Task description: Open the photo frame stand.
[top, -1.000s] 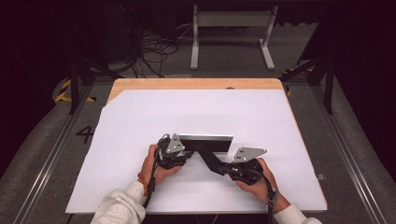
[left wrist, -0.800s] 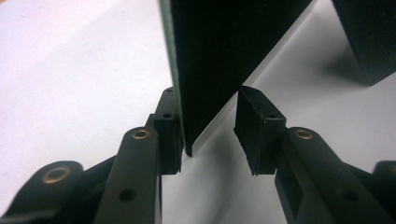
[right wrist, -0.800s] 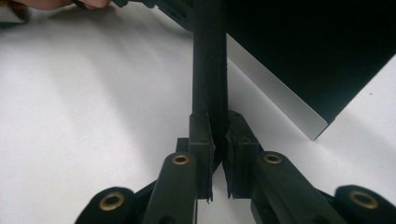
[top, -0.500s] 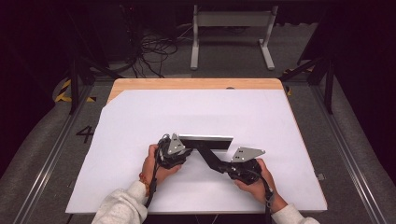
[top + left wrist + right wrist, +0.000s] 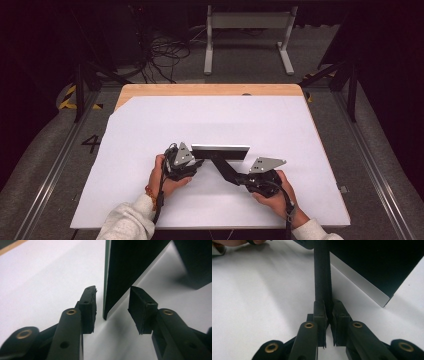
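A flat black panel [image 5: 220,149] with a pale edge stands upright on the white table sheet [image 5: 150,130]. A black strut [image 5: 225,168] slants from it toward the near right. My left gripper [image 5: 196,160] is at the panel's left end. In the left gripper view this gripper [image 5: 112,307] is open, its jaws on either side of the panel's end [image 5: 125,267] and apart from it. My right gripper [image 5: 239,178] is shut on the strut's near end. The right gripper view shows that gripper [image 5: 328,312] pinching the strut [image 5: 322,272], with the panel [image 5: 374,262] behind.
The white sheet covers a wooden tabletop [image 5: 210,89]. Beyond the far edge, cables [image 5: 165,50] and a metal stand [image 5: 247,30] lie on the dark floor. A person's hand [image 5: 234,242] is at the top left of the right gripper view.
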A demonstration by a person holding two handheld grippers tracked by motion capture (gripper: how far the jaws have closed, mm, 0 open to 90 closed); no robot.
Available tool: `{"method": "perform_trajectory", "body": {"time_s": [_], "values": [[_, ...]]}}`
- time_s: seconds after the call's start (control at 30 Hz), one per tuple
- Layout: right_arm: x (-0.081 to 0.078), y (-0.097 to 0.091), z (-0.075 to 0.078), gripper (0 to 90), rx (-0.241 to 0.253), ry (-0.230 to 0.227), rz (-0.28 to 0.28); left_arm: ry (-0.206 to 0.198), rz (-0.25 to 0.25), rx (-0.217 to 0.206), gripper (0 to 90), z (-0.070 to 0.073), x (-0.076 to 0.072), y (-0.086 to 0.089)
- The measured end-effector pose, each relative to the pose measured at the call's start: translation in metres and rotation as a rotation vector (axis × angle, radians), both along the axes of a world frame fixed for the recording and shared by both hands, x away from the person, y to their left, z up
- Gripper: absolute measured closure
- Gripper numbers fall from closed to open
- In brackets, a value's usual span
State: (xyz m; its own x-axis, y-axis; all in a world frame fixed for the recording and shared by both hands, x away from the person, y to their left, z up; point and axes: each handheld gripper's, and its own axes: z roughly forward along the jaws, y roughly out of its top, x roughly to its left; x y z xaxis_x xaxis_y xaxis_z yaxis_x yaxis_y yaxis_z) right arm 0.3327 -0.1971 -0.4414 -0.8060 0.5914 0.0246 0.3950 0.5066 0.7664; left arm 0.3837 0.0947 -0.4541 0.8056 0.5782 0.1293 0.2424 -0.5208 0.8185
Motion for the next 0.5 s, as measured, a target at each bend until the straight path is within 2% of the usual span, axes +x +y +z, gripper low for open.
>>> {"method": "perform_trajectory", "body": {"time_s": [0.07,0.13,0.2,0.3,0.33,0.4,0.5], "values": [[0.0,0.0,0.0,83.2,0.002,0.001,-0.002,-0.01,-0.021,-0.012,56.7,0.003,-0.002,0.001],[-0.001,0.0,0.001,82.3,0.005,-0.001,-0.006,-0.033,-0.024,-0.011,51.1,0.008,-0.003,0.001],[-0.001,0.0,0.002,80.7,0.011,-0.004,-0.003,-0.046,-0.035,-0.032,48.4,0.012,-0.005,0.0],[-0.001,0.001,0.003,79.6,0.021,-0.005,-0.006,-0.049,-0.033,-0.034,46.3,0.014,-0.005,-0.001],[-0.001,0.001,0.003,79.0,0.023,-0.005,-0.007,-0.049,-0.033,-0.034,46.7,0.014,-0.004,-0.002],[-0.001,0.002,0.004,78.0,0.032,-0.005,-0.008,-0.046,-0.04,-0.026,53.8,0.012,-0.002,-0.003],[-0.001,0.003,0.004,78.8,0.032,-0.005,-0.01,-0.047,-0.025,-0.003,62.0,0.011,-0.003,-0.006]]}}
